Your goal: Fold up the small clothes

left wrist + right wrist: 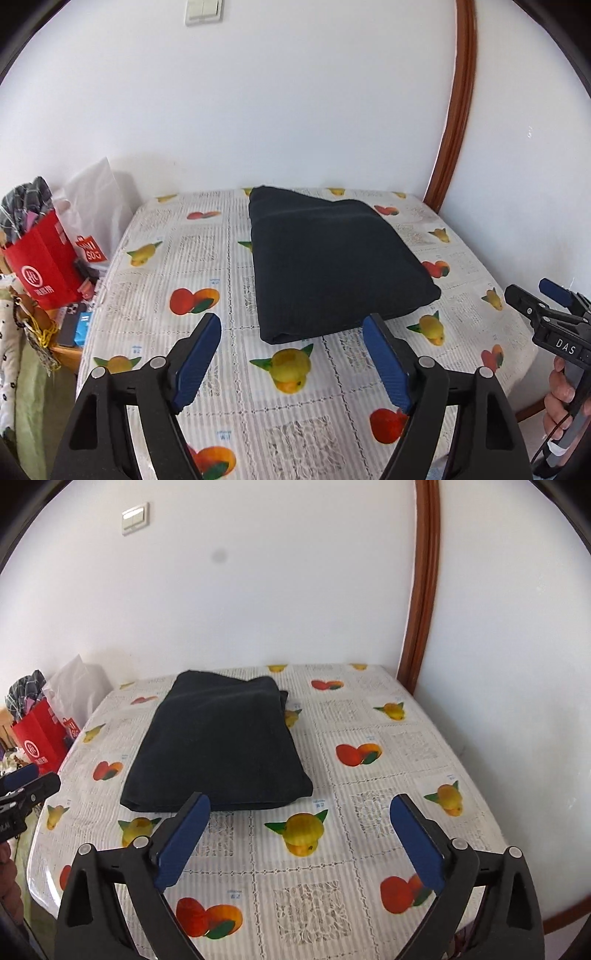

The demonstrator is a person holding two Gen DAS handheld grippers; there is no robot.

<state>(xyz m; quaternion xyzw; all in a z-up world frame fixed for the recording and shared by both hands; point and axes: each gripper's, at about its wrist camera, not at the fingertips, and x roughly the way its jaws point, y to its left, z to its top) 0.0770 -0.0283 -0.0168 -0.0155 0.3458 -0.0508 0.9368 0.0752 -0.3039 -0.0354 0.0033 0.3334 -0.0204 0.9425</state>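
Both wrist cameras look forward from the near table edge toward the white wall (295,110). They share the fruit-printed tablecloth (155,295) and the folded dark navy cloth (332,258) (left view sits closer).

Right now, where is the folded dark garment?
The folded dark garment lies flat on the fruit-print tablecloth, toward the far wall. It is ahead of both open grippers, left-of-centre in the right wrist view, touching neither.

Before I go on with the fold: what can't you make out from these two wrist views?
- Dark folded cloth: its layers and garment type are hidden by its own top fold, in both views.
- Red bag: its contents are bunched and cut off by the left view's edge.
- Table: its near edge sits behind the right gripper.
- Left gripper: open, nothing hidden.
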